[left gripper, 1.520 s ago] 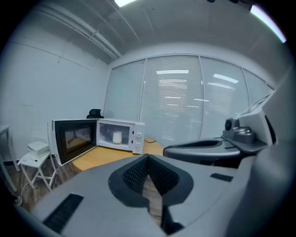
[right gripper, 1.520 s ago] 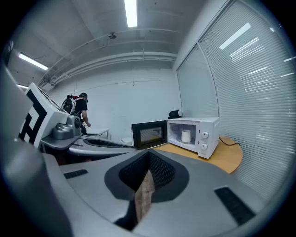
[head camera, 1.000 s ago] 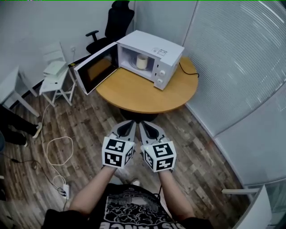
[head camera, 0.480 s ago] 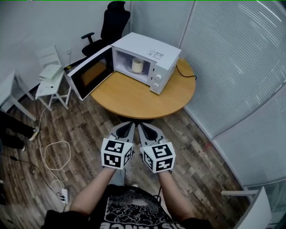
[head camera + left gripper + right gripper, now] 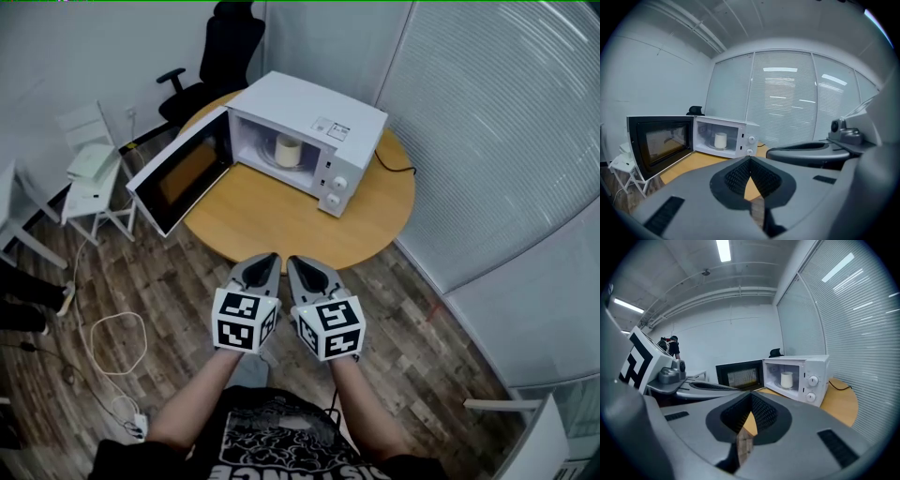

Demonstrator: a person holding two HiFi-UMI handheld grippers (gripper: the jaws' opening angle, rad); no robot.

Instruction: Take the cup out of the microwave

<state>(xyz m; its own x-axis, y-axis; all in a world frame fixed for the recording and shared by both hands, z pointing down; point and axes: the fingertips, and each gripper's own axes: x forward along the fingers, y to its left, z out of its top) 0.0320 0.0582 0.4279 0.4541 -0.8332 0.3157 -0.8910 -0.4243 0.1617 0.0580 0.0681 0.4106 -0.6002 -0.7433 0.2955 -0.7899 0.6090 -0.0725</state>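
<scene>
A white microwave [image 5: 323,117] stands on the round wooden table [image 5: 272,225], its door [image 5: 178,173] swung wide open to the left. Inside, a pale cup [image 5: 287,150] sits upright on the turntable; I also see the cup [image 5: 720,140] in the left gripper view and the cup [image 5: 786,379] in the right gripper view. My left gripper [image 5: 267,262] and right gripper [image 5: 298,264] hover side by side just off the table's near edge, pointing at the microwave. Both are shut with nothing in them, well short of the cup.
A black office chair [image 5: 220,42] stands behind the table and a white folding chair [image 5: 89,164] to the left. A cable [image 5: 117,337] loops on the wooden floor. Blinds on a glass wall [image 5: 506,141] close off the right. A black cord [image 5: 398,167] trails behind the microwave.
Both grippers have moved together toward the table, from over the floor to its near edge. The microwave and cup look nearer. The jaws stayed shut.
</scene>
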